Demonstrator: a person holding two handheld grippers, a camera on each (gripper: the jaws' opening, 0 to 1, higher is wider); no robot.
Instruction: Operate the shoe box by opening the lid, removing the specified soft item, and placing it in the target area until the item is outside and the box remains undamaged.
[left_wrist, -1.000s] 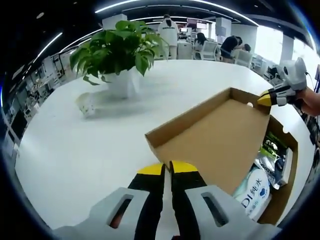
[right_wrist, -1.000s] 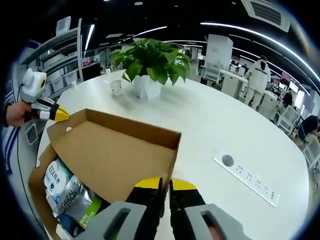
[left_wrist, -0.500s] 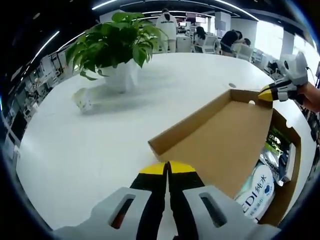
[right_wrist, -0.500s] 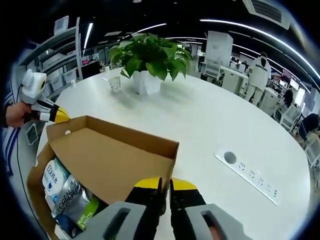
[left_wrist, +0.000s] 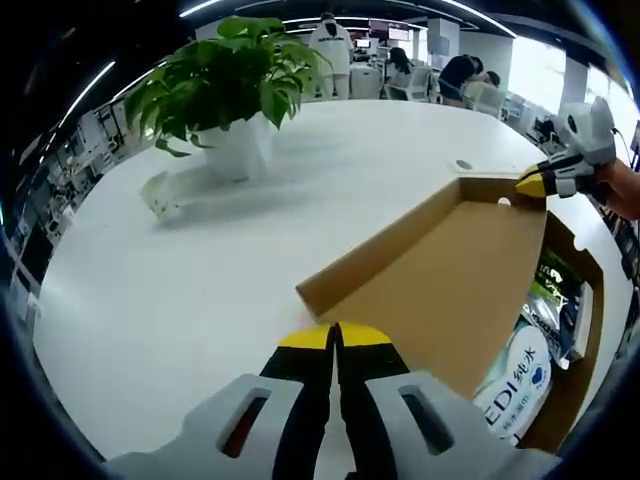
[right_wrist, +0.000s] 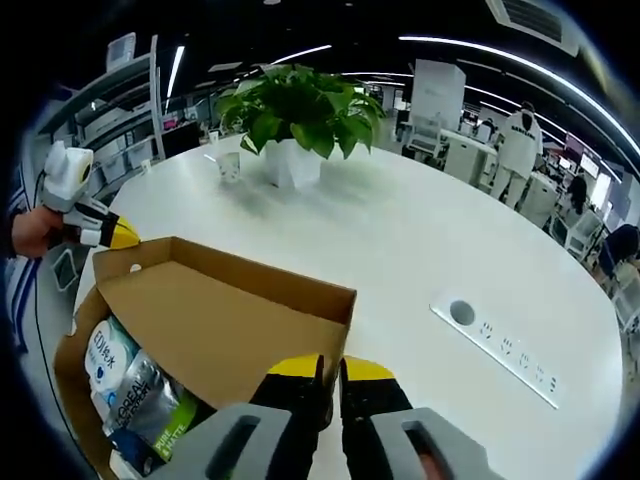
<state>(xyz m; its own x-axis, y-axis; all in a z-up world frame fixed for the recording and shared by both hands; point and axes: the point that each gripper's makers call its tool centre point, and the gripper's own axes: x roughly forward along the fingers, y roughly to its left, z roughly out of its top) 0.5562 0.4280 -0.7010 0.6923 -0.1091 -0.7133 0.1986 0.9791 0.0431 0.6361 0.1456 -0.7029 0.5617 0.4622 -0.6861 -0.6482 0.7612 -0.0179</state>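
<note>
The shoe box (right_wrist: 80, 400) sits on the white tabletop (left_wrist: 180, 280), its cardboard lid (left_wrist: 450, 290) swung back lower than a second ago, flap nearly level. Each set of tongs, left (left_wrist: 333, 338) and right (right_wrist: 330, 368), is clamped together on a lid corner. That leaves the soft packs (right_wrist: 125, 385) inside exposed, so removal can likely begin next. A potted plant (right_wrist: 300, 120) and a power strip (right_wrist: 495, 345) stand well apart, unchanged.
</note>
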